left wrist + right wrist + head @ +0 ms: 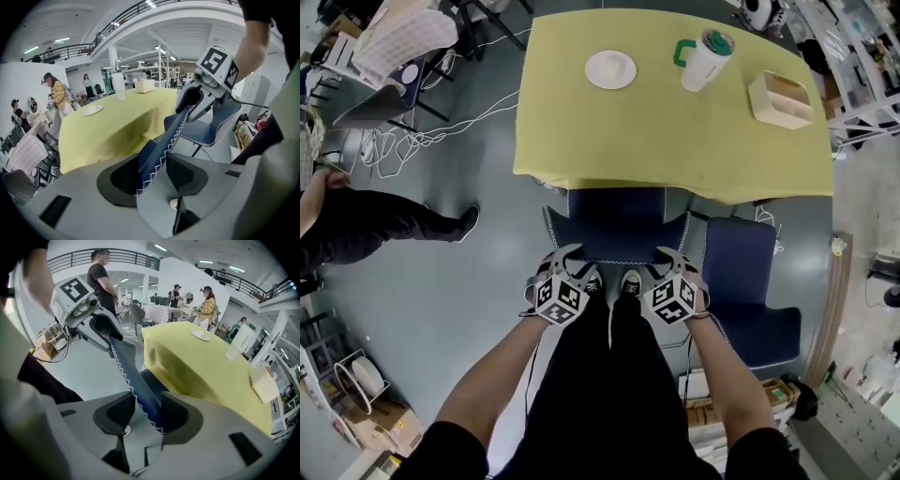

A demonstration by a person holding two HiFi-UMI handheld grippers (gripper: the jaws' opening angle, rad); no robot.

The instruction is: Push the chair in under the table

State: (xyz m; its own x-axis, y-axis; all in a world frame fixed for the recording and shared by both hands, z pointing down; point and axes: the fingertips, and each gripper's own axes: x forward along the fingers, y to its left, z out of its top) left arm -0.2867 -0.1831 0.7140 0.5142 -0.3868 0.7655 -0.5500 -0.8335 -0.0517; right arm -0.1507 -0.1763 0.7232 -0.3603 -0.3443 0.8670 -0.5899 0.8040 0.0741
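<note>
L tongs (pixel 565 258) and R tongs (pixel 675 258) both clamped on top edge of blue chair (pixel 614 220) backrest. Seat partly under yellow desk (pixel 675 141); seat front and legs hidden by desk top.

No readable writing in any view.
We are finding no words, numbers or brand names that we can read. The white cup (pixel 239 343) is carrying small dark print too blurred to make out. The left gripper (pixel 565 255) and right gripper (pixel 673 255) are showing only black-and-white square patterns.
</note>
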